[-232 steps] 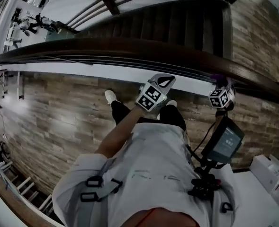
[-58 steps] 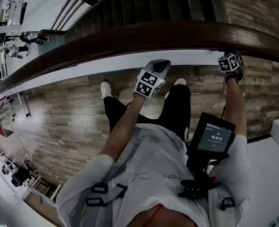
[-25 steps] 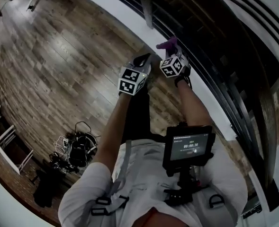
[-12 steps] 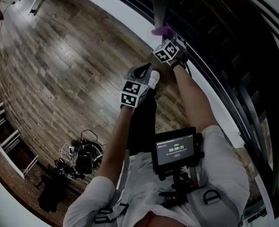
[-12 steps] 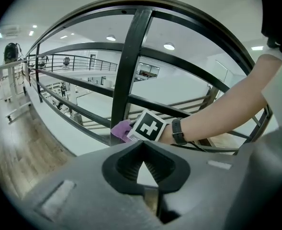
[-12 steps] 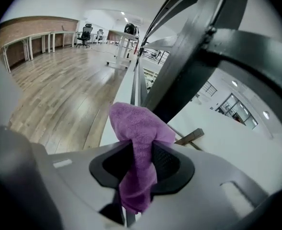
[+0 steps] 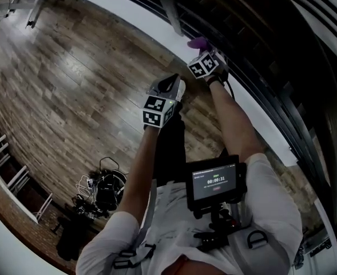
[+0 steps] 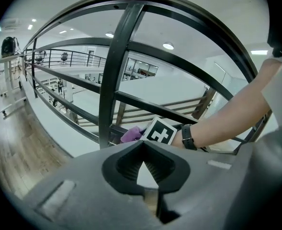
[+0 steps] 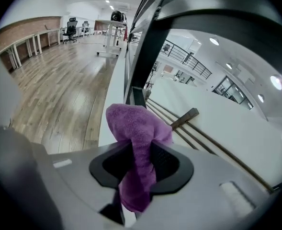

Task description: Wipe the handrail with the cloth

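Note:
My right gripper [image 7: 201,49] is shut on a purple cloth [image 7: 198,41] and points steeply down beside a dark baluster post [image 7: 167,4]. In the right gripper view the cloth [image 9: 136,128] bunches up between the pads, right in front of that post [image 9: 148,56]. The dark wooden handrail [image 7: 330,125] runs far up at the right, apart from the cloth. My left gripper [image 7: 169,85] hangs to the left over the wooden floor, shut on nothing. From it I see the cloth [image 8: 131,134] low against the black rails [image 8: 145,104].
A white ledge [image 7: 151,30] runs under the railing, with dark stairs [image 7: 254,33] behind it. A heap of cables and bags [image 7: 96,191] lies on the wooden floor at the lower left. A small screen [image 7: 214,182] is mounted on the person's chest.
The right gripper with the cloth has gone down along the post toward the lower rails. The left gripper has sunk a little beside it.

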{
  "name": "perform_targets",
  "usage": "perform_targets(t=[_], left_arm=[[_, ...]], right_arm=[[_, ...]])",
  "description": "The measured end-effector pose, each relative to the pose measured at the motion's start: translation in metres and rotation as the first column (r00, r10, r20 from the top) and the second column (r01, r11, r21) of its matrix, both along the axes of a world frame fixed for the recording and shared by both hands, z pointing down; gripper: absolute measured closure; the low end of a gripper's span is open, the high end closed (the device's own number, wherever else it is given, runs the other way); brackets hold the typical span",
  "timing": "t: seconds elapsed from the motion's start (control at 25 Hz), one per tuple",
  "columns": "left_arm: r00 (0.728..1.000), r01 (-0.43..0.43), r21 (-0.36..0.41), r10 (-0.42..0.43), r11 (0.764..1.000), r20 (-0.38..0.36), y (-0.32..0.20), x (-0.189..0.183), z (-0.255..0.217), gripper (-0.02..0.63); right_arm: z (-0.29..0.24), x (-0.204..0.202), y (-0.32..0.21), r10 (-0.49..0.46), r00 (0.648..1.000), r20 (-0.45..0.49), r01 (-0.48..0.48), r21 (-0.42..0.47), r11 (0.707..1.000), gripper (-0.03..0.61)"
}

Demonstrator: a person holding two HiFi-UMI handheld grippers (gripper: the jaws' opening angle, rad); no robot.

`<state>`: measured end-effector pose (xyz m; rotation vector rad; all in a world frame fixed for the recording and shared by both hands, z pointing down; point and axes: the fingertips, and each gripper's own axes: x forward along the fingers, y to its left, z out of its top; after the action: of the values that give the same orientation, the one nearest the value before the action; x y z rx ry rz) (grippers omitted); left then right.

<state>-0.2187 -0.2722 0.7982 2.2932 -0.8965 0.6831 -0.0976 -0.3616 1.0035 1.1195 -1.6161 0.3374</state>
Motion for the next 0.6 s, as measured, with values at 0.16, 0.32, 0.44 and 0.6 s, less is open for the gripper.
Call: perform_targets(t=[0.16,0.32,0.44,0.6], left_arm=[[0.999,-0.041,-0.017,0.041,0.999,-0.02,0.019,0.032,-0.004,0.614],[0.997,-0.073,-0.037,0.073,0.997,-0.02,0.033,0.041,0.0,0.614],[0.996,-0.093,-0.044,0.092,0.995,-0.021,0.04,0.05,0.001,0.614],[0.989,-0.144,-0.044,0.143,0.989,-0.019,0.061,0.083,-0.003,0.614]], right_arm=[[-0.004,0.033,0.038,-0.004,0.997,-0.072,0.004,0.003,1.0,0.466],[0.001,0.054,0.068,0.027,0.995,-0.101,-0.029,-0.021,0.999,0.466],[0.005,0.072,0.093,0.07,0.991,-0.118,-0.075,-0.044,0.996,0.466],[0.002,0.109,0.131,0.137,0.985,-0.106,-0.143,-0.054,0.988,0.466]])
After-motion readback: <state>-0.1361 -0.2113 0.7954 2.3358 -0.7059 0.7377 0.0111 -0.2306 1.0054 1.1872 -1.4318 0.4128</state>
